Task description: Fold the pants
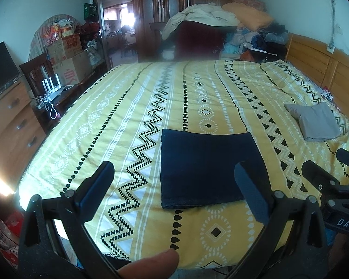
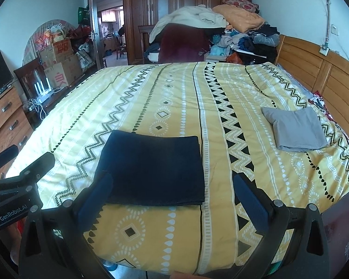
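On the near half of the bed [image 1: 118,107], the dark navy pants [image 1: 204,169] lie flat as a neat folded rectangle on the yellow patterned cover, with a folded grey garment [image 1: 316,122] well apart to the far right, near the wooden headboard [image 1: 318,69]. You hold your left hand-held gripper [image 1: 174,186] short of the near edge of the pants, its fingers spread wide and holding nothing. Your right hand-held gripper [image 2: 172,193] is likewise spread and empty, its left finger overlapping the pants' near left corner in the right wrist view; whether it touches the cloth cannot be told. Judging by the tidy shape, the folding looks all but finished. The next move would likely be either one last fold, pinching the two near corners together, or lifting the bundle across to join the grey garment.
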Motion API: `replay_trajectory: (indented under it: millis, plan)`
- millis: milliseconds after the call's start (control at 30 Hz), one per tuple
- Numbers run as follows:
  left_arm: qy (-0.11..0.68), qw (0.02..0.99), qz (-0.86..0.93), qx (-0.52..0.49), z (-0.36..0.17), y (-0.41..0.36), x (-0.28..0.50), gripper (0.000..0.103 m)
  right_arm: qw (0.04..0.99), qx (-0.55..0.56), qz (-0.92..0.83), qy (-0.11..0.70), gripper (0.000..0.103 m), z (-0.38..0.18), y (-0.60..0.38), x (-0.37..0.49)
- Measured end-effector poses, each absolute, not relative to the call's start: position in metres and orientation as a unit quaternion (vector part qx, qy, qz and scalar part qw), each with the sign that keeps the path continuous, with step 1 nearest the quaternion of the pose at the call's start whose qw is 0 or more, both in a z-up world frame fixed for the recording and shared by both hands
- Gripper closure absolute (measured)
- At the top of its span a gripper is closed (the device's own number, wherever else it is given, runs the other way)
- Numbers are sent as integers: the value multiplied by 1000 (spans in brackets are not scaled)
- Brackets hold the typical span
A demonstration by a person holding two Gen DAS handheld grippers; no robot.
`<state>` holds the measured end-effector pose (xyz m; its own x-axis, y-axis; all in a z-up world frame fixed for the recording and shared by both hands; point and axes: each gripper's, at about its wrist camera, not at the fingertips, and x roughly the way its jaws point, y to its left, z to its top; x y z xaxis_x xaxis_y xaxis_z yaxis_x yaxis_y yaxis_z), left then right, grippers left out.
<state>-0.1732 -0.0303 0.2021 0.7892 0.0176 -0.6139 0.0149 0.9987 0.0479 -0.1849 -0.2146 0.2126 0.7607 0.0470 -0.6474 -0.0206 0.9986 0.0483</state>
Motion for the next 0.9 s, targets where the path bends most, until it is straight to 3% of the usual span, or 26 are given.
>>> replay_trajectory:
  millis: [900]
  plan:
    - [321, 947, 13, 22, 209, -17, -163, 0, 939, 23, 12, 343, 0, 216, -218, -183]
